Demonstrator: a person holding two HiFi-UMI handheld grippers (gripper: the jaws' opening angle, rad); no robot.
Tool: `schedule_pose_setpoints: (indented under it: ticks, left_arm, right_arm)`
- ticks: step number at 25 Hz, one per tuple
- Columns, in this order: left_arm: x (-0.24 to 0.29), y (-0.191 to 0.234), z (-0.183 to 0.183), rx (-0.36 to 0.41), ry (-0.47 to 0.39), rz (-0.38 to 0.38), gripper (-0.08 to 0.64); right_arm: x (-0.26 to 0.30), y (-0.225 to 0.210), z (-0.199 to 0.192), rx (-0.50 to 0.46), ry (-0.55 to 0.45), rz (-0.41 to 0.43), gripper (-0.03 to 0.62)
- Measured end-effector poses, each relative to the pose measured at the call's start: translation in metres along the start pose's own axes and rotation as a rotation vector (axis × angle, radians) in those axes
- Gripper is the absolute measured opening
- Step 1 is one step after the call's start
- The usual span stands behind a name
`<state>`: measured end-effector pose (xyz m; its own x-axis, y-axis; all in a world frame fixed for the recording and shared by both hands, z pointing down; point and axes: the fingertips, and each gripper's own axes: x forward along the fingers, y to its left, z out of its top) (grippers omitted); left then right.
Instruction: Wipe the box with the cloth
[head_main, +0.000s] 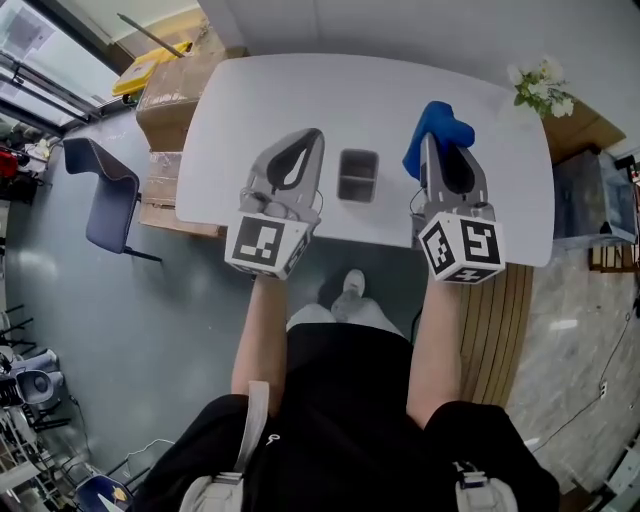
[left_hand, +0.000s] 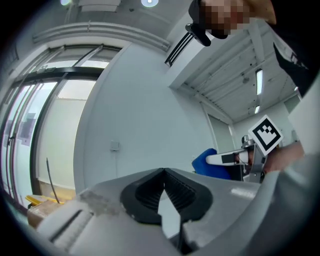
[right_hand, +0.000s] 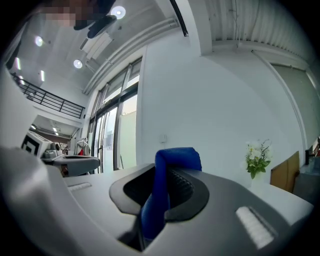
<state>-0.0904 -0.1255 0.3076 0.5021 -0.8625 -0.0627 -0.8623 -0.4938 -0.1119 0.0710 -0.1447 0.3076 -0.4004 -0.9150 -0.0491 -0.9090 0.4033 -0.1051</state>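
**A:** So, how are the arms set?

**B:** Both bare forearms reach straight ahead, side by side. Each carries its claw level, pointing out over the near edge of the white bench (head_main: 300, 90).

**A:** And the left claw (left_hand: 163, 172)?

**B:** Pressed together, the ribbed pads meeting tip to tip. From the head view it lies just left of the middle of the bench.

**A:** The right claw (head_main: 430, 150)?

**B:** Pinching the blue cloth (right_hand: 177, 157). A fold of it stands upright between the pads and bunches up past the tips.

**A:** Where's the box (head_main: 358, 175)?

**B:** On the bench between the two claws, close to the front edge. It's small and dark, and it touches neither claw. The cloth is off to its right, up in the air and apart from it.
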Motion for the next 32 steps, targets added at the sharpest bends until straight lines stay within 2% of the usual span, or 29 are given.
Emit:
schedule_pose_setpoints:
  ticks: [5, 13, 15, 17, 23, 32]
  left_arm:
    - [0.019, 0.006, -0.008, 0.051, 0.053, -0.038, -0.002]
    - [0.045, -0.015, -0.047, 0.240, 0.170, -0.180, 0.006]
    - [0.050, -0.018, -0.060, 0.280, 0.222, -0.212, 0.007]
    - [0.055, -0.019, -0.075, 0.305, 0.288, -0.235, 0.071]
    - [0.054, -0.030, -0.127, 0.352, 0.460, -0.329, 0.094]
    - [0.047, -0.050, -0.182, 0.462, 0.639, -0.487, 0.100]
  right_arm:
    - [0.020, 0.002, 0.002, -0.007, -0.004, 0.040, 0.057]
    - [0.031, -0.013, -0.023, -0.010, 0.036, 0.003, 0.057]
    - [0.033, -0.017, -0.026, -0.012, 0.043, -0.004, 0.057]
    - [0.035, -0.021, -0.029, -0.010, 0.050, -0.012, 0.057]
    - [0.038, -0.028, -0.043, -0.001, 0.079, -0.028, 0.057]
    - [0.041, -0.036, -0.062, 0.006, 0.114, -0.041, 0.057]
